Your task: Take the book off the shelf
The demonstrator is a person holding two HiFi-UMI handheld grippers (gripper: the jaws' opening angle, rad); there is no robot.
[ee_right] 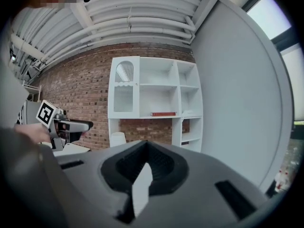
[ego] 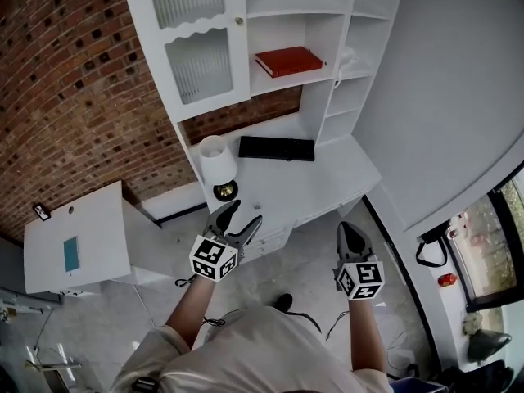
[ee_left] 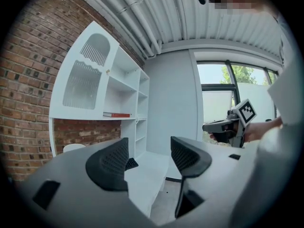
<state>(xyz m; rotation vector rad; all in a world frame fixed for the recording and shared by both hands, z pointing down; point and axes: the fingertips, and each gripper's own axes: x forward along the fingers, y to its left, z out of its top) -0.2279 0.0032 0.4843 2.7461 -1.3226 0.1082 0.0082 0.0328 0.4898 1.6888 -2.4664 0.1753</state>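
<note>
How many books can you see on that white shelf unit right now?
1. The red book lies flat on the open shelf just right of the lower glass door. More could be hidden behind the ribbed glass doors.

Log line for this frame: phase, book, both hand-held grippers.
phase: pre-reach | red book: flat on shelf, untouched | left hand-held gripper: open, empty | right hand-held gripper: shut, empty

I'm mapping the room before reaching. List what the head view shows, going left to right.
White side cabinet → table lamp → black keyboard → right gripper. Left out: the left gripper overlaps the lamp, and the red book overlaps the keyboard.
</note>
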